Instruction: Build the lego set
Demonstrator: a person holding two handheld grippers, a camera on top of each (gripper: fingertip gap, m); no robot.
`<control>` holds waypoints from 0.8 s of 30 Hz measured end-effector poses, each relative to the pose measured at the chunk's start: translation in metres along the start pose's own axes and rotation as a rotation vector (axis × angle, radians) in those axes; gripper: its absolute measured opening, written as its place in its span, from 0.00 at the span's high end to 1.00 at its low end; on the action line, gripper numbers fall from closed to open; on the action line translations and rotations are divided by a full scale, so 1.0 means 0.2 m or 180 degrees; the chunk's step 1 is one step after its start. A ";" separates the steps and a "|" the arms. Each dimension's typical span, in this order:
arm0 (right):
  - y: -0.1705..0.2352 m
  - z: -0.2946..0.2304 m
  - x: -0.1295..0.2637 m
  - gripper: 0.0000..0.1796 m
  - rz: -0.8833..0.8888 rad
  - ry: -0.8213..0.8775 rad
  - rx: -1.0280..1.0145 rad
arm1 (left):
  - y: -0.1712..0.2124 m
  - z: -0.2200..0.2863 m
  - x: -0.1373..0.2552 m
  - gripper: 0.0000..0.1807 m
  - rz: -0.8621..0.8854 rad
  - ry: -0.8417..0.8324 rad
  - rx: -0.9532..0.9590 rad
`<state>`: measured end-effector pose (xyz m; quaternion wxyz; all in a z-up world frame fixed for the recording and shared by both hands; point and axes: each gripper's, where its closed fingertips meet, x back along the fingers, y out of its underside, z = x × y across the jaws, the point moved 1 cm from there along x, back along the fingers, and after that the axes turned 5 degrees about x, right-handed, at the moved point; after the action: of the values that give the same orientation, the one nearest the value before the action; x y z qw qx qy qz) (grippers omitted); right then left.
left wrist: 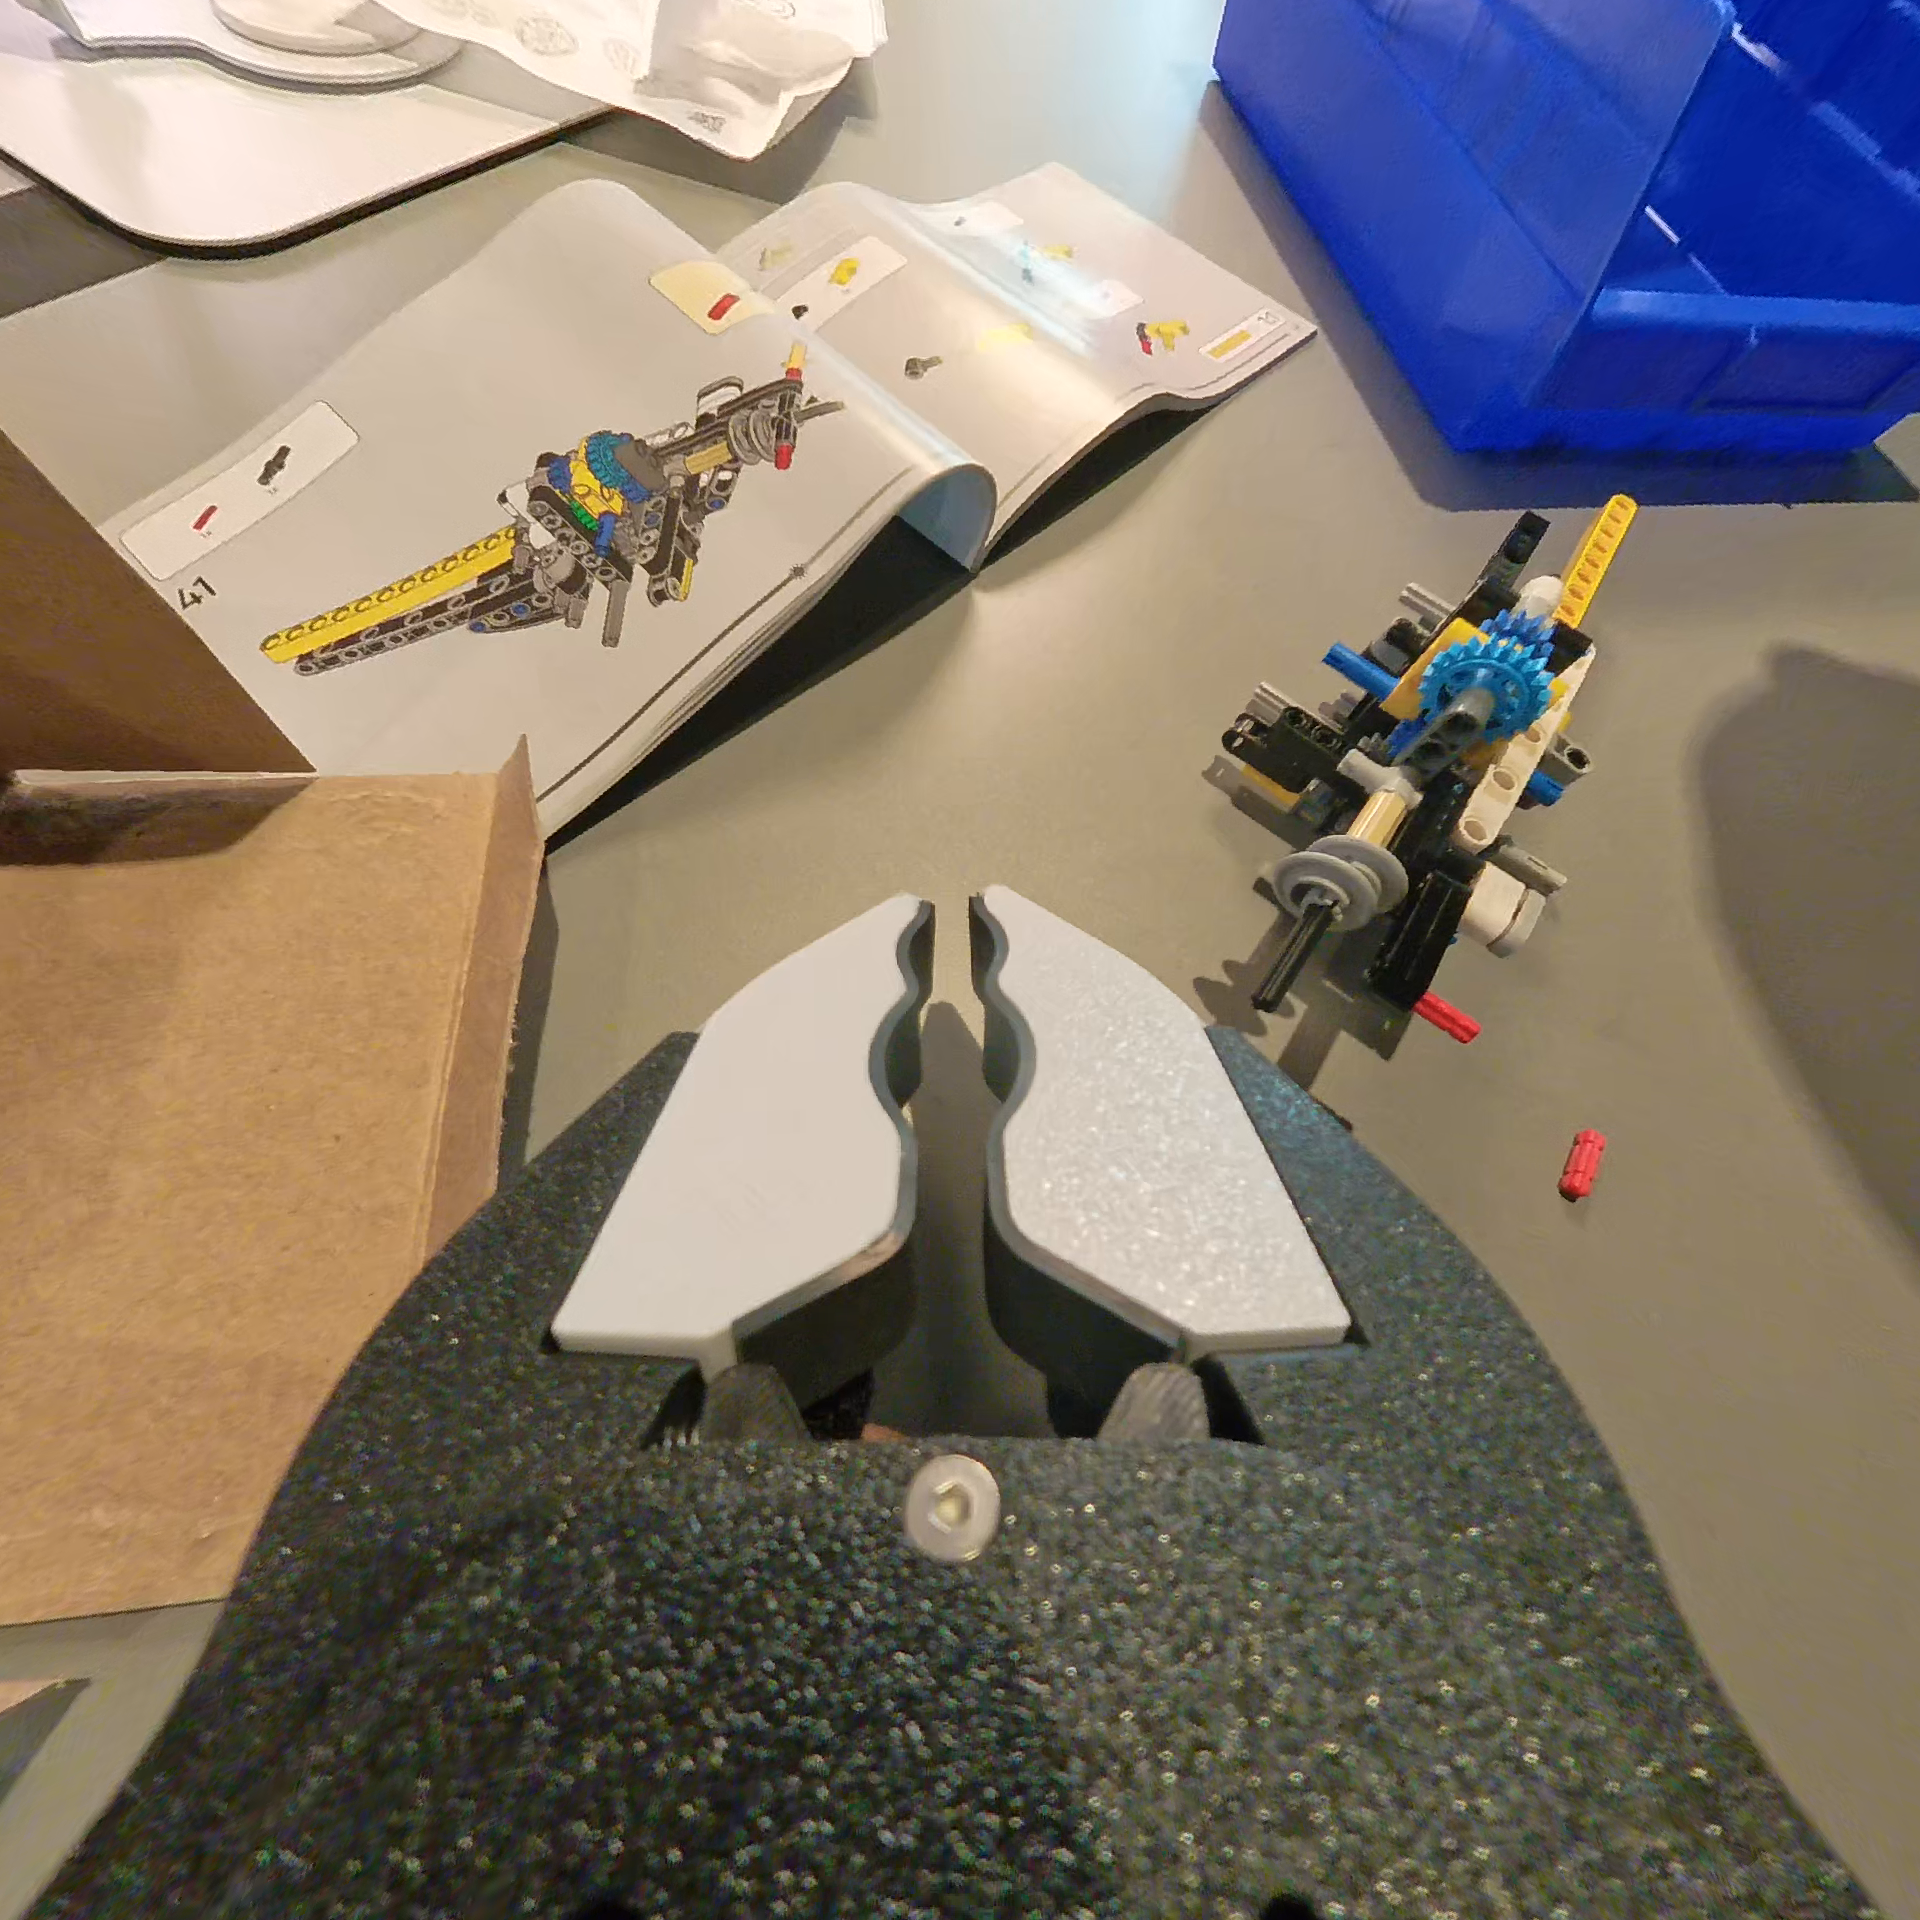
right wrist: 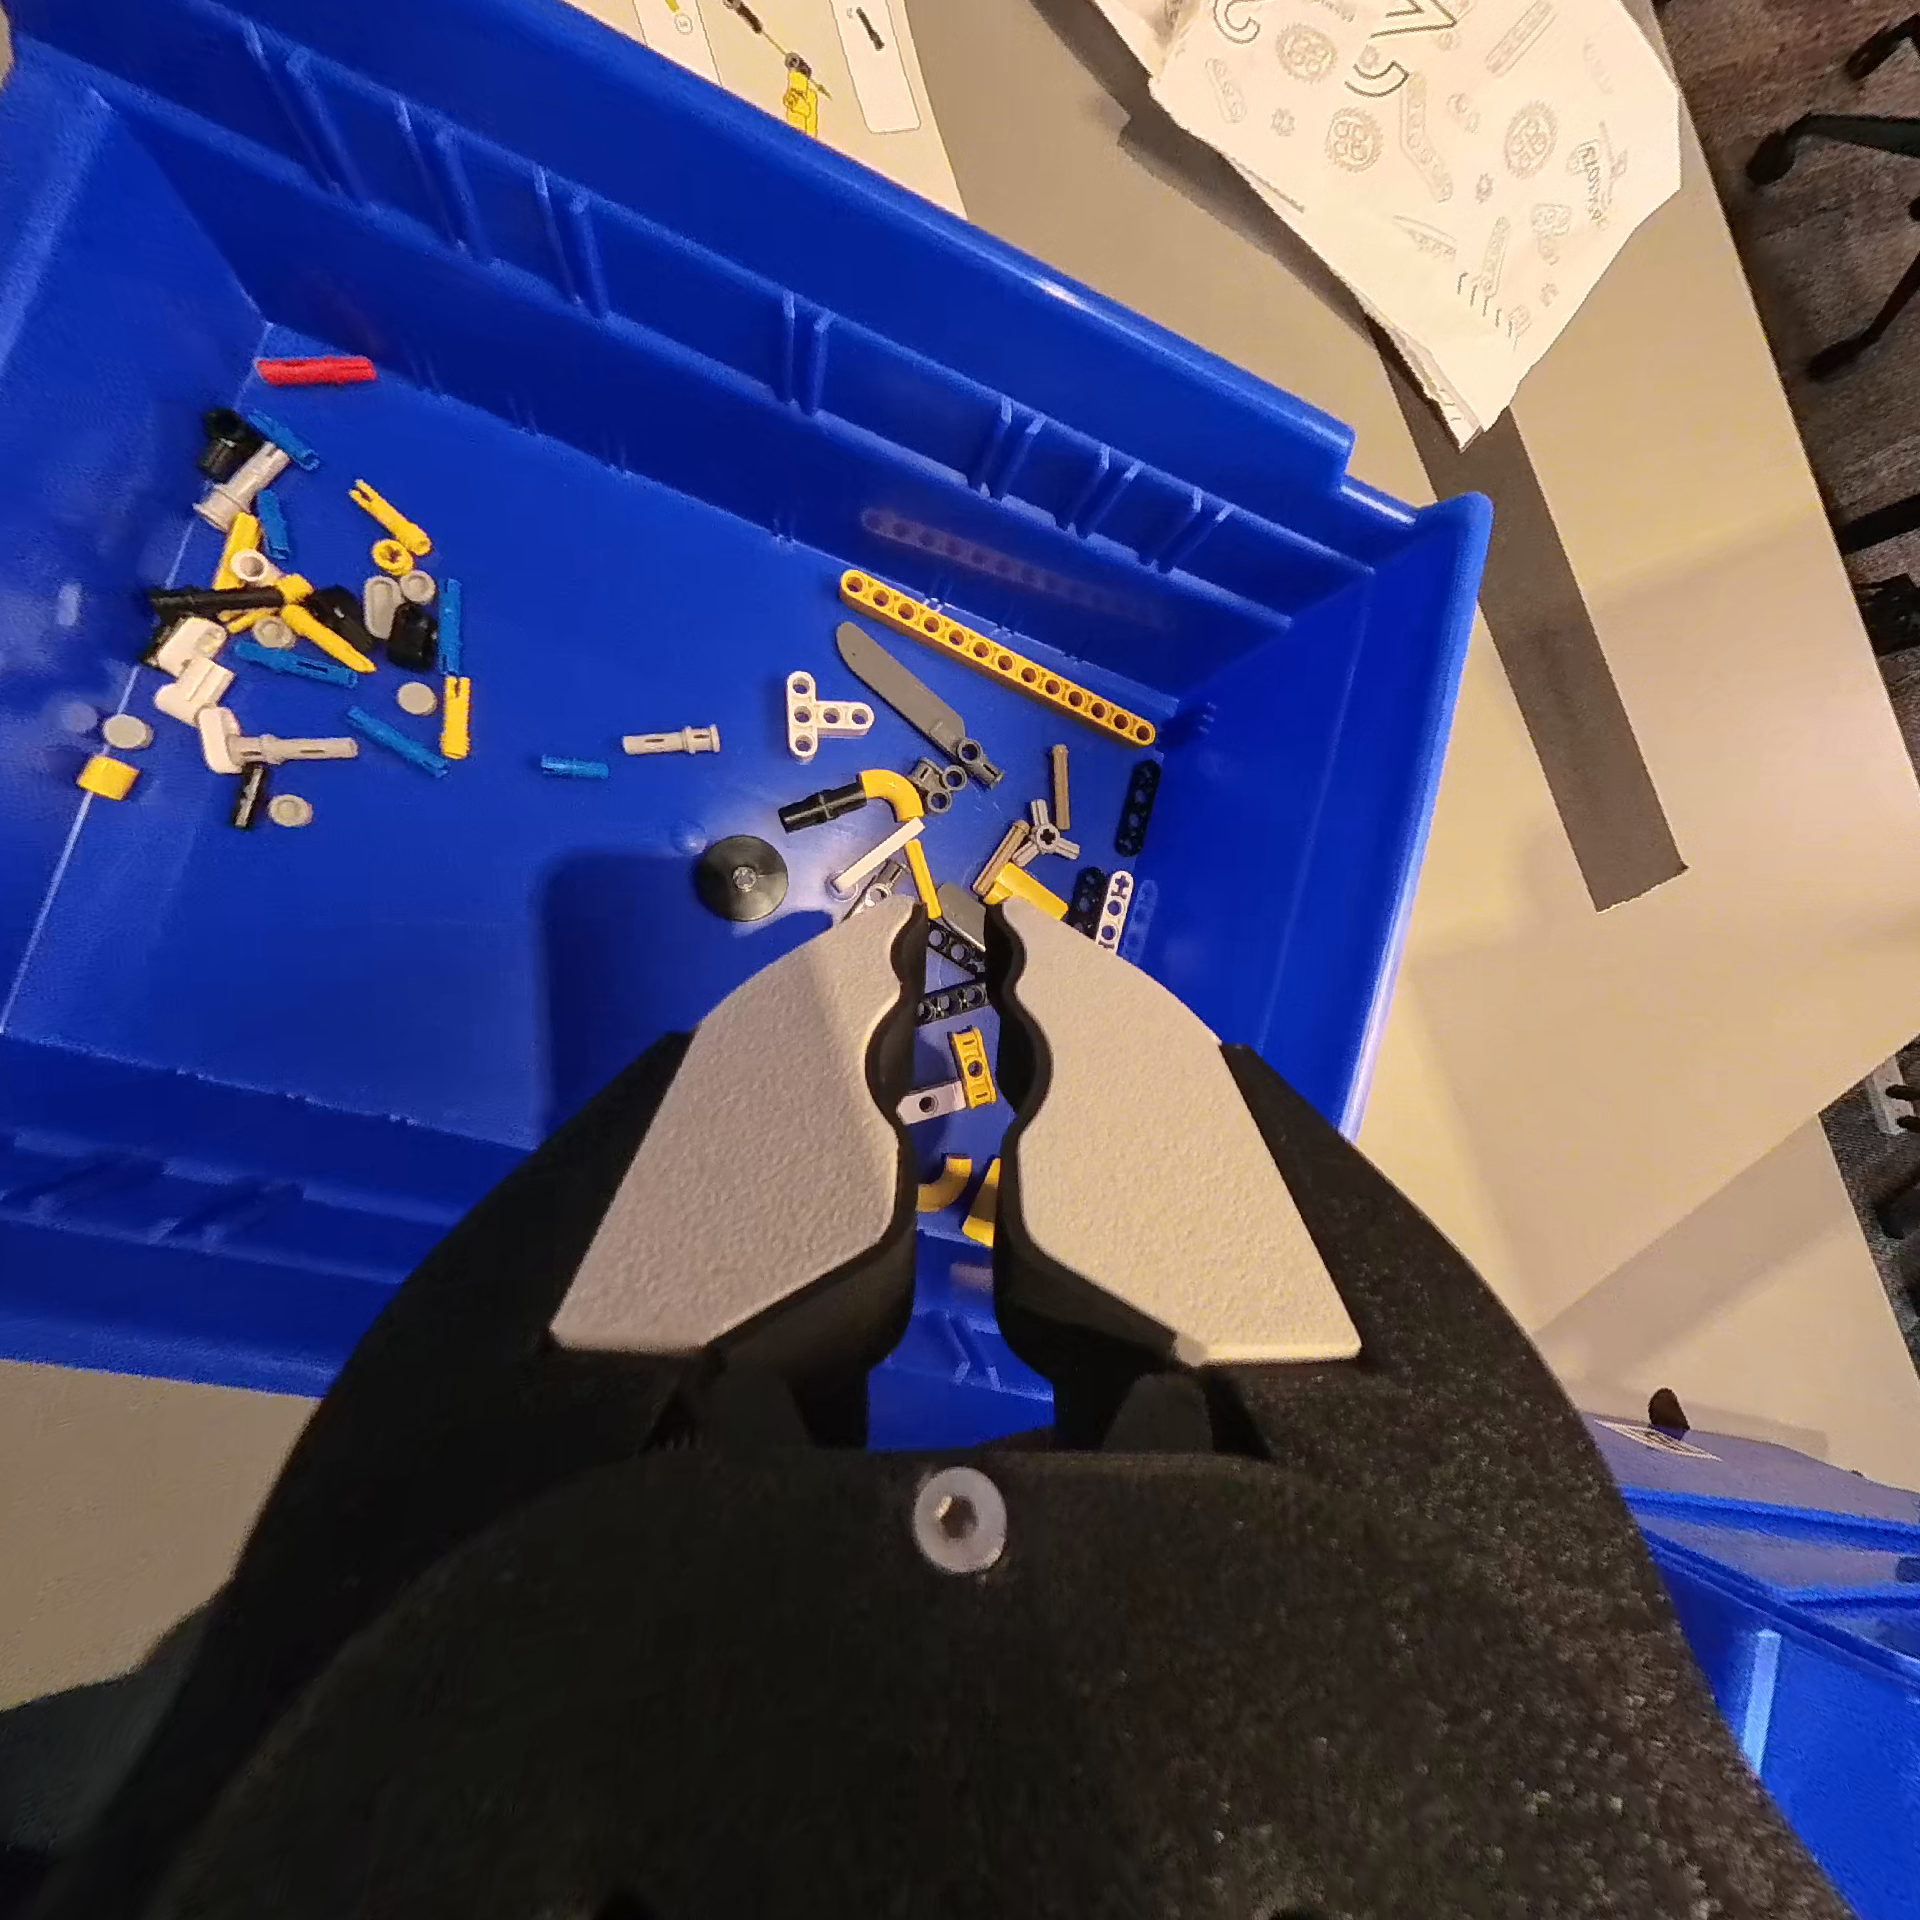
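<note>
The partly built lego model point(left wrist: 1434, 769), black, yellow and white with a blue gear, lies on the grey table to the right of my left gripper point(left wrist: 951, 906). That gripper is shut and empty, hovering above the table. A loose red pin point(left wrist: 1581, 1166) lies near the model. My right gripper point(right wrist: 954, 914) reaches into the blue bin point(right wrist: 727, 312), tips among loose parts. Its jaws stand a narrow gap apart with a small grey piece point(right wrist: 961, 916) between the tips. I cannot tell whether it is gripped. A long yellow beam point(right wrist: 997, 655) lies beyond.
The open instruction booklet point(left wrist: 582, 468) lies ahead of the left gripper, and a cardboard box point(left wrist: 208, 1143) stands close on its left. The blue bin point(left wrist: 1558, 208) stands at the far right. A pile of pins point(right wrist: 291, 623) lies at the bin's left. A printed paper sheet point(right wrist: 1455, 156) lies beyond. Left tips to right tips: about 45 cm. My right tips are about 45 cm from the loose red pin point(left wrist: 1581, 1166), my left tips only 15 cm.
</note>
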<state>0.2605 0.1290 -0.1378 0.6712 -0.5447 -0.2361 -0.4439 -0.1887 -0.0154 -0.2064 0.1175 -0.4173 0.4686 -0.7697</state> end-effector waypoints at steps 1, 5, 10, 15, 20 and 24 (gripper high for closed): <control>0.00 0.00 0.00 0.94 -0.0005 0.0000 0.0002 | 0.00 0.00 0.00 0.97 0.0000 0.0000 0.0001; 0.00 0.00 -0.01 0.94 -0.0032 -0.0008 0.0012 | 0.00 0.00 0.00 0.97 0.0000 0.0000 0.0000; 0.00 0.00 -0.02 0.94 -0.0036 -0.0011 0.0020 | 0.00 0.00 0.00 0.97 0.0001 0.0001 0.0001; 0.00 -0.01 -0.02 0.94 -0.0039 -0.0016 0.0022 | 0.00 0.00 0.00 0.96 0.0001 0.0001 -0.0001; 0.01 0.00 -0.02 0.94 -0.0034 -0.0011 0.0014 | 0.00 0.00 0.00 0.97 0.0002 0.0003 0.0003; 0.01 -0.01 -0.02 0.94 -0.0038 -0.0018 0.0018 | 0.00 0.00 0.00 0.96 0.0003 0.0003 0.0005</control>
<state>0.2588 0.1296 -0.1426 0.6694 -0.5426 -0.2425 -0.4457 -0.1887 -0.0155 -0.2062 0.1179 -0.4166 0.4683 -0.7703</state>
